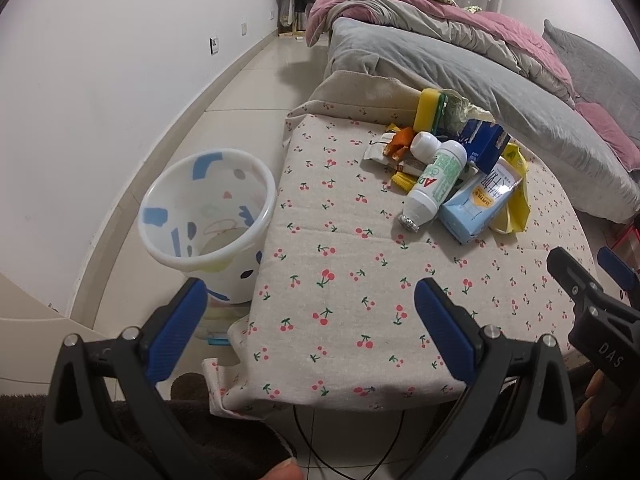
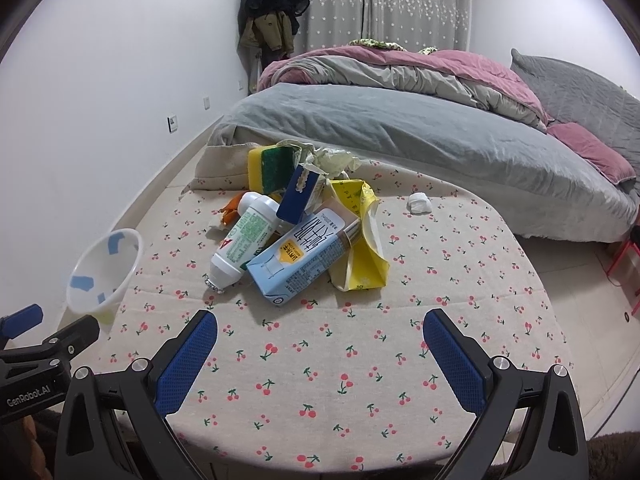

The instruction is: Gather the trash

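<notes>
A pile of trash lies on the cherry-print table: a white bottle with a green label, a light blue milk carton, a dark blue carton, a yellow bag, a yellow-green sponge, orange wrappers and a white crumpled wad. A white patterned bin stands on the floor left of the table. My left gripper is open and empty over the table's near left edge. My right gripper is open and empty, short of the pile.
A bed with grey and pink bedding lies behind the table. A white wall runs along the left. A coat rack stands in the far corner. A red stand is on the floor at right.
</notes>
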Demonstrator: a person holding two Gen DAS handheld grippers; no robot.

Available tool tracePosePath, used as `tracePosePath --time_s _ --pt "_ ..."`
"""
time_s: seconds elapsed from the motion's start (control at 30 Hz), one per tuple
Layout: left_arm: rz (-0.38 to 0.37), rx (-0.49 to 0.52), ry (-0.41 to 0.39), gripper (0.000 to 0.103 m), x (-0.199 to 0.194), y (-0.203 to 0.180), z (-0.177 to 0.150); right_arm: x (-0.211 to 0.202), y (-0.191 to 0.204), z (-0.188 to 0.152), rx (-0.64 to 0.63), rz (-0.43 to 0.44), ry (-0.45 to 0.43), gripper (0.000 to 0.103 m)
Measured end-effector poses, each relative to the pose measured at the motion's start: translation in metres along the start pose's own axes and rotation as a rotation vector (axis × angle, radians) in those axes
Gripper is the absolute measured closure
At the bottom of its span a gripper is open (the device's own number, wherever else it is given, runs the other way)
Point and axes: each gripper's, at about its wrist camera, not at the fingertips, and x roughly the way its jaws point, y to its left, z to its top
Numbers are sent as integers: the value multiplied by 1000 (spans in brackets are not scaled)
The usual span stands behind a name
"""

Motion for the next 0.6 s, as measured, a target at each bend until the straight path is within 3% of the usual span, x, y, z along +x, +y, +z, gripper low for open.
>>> tracePosePath --time_s 0.6 --pt "-9 -20 -2 0 0 3 -1 2 0 -2 -2 8 2 0"
